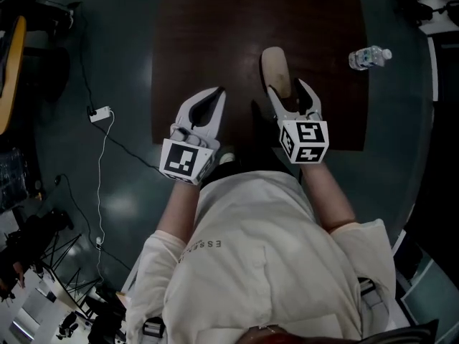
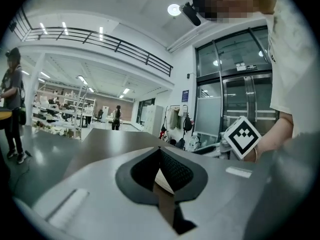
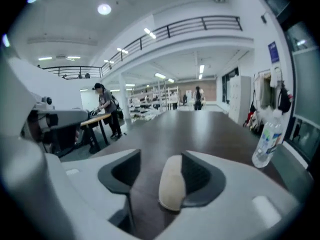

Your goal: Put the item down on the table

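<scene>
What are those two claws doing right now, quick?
Left gripper: closed, nothing held.
Right gripper: open; the beige item sits between its jaws, against one pad only.

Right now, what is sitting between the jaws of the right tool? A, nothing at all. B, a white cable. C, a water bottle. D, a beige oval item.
D: in the right gripper view the beige oval item lies on the dark table between the parted jaws of the right tool, against one pad and with a gap to the other.

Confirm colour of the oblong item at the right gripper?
Plain beige oblong item, clearest in the right gripper view.
</scene>
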Motion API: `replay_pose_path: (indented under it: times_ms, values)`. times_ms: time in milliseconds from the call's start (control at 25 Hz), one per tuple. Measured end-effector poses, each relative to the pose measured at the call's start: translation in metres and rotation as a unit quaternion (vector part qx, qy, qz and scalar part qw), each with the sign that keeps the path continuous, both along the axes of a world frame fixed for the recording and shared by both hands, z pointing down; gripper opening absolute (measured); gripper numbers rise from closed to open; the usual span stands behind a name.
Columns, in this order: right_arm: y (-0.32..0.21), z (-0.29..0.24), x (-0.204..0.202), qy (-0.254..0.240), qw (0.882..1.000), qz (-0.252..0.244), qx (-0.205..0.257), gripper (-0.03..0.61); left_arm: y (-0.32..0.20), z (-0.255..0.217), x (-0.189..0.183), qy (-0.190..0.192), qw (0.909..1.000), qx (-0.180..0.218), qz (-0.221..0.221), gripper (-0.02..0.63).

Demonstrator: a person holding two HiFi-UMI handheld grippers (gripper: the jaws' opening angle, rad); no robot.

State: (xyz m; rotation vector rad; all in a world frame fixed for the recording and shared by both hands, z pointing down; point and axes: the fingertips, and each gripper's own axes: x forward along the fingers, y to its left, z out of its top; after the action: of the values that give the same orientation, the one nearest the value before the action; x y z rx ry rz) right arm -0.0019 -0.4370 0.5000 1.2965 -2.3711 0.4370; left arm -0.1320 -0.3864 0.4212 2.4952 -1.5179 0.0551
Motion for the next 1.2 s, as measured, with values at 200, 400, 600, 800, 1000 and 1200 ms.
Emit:
replay_pose_path:
  times_ms: [200, 400, 600, 800, 1000, 1200]
  values:
    - [0.055, -0.066, 0.01, -0.031, 0.993, 0.034, 0.111, 0.027, 0.05, -0.025, 0.0, -0.005, 0.9993, 0.032, 0.018, 0.015]
    - [0.114, -0.097, 0.019, -0.049, 0.986, 0.065, 0.148, -0.014, 0.107, -0.05, 0.0, -0.001, 0.9978, 0.052, 0.041, 0.015]
    - [0.166, -0.121, 0.024, -0.05, 0.98, 0.059, 0.186, -0.014, 0.154, -0.064, 0.005, -0.008, 0.9962, 0.065, 0.058, 0.015]
    - [0.208, -0.122, 0.036, -0.02, 0.981, 0.066, 0.181, -0.014, 0.192, -0.061, 0.017, -0.014, 0.9962, 0.058, 0.063, 0.015]
    - [0.261, -0.126, 0.054, -0.049, 0.981, 0.053, 0.182, -0.014, 0.24, -0.06, 0.055, -0.021, 0.9938, 0.062, 0.089, 0.015]
    - [0.322, -0.114, 0.089, -0.045, 0.984, 0.031, 0.169, -0.014, 0.301, -0.054, 0.107, -0.021, 0.991, 0.066, 0.114, 0.015]
